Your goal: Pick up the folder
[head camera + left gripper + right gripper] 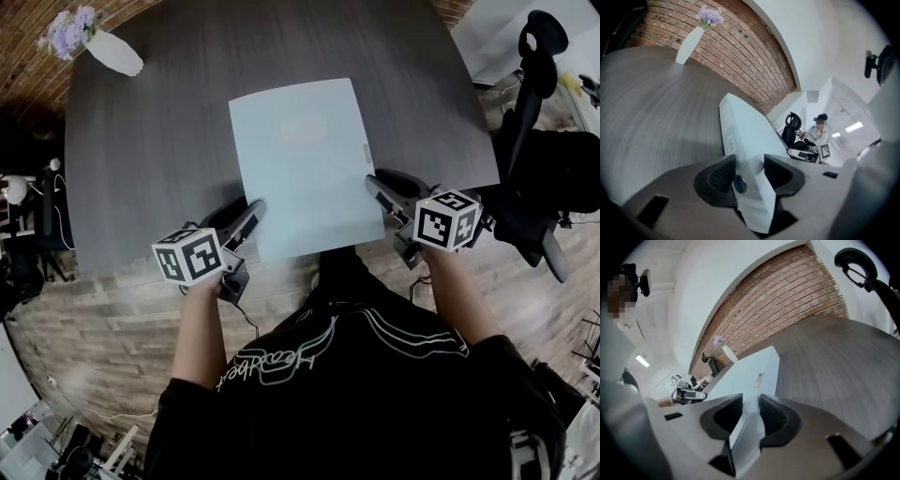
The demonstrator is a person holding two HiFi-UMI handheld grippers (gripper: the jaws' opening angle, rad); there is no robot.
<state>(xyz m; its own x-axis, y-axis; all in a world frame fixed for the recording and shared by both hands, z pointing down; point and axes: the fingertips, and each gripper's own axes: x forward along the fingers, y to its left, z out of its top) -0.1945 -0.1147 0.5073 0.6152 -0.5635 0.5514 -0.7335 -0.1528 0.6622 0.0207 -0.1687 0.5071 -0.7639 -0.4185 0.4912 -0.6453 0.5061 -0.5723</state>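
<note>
A pale blue folder hangs flat over the near half of the dark grey table, its near edge past the table's front edge. My left gripper is shut on the folder's near left corner, and the folder runs between its black pads. My right gripper is shut on the near right edge. In the right gripper view the folder passes between both pads and stretches away towards the brick wall.
A white vase with lilac flowers stands at the table's far left corner. A black office chair sits just right of the table. Wood floor lies below the front edge. Another person sits at a desk far off.
</note>
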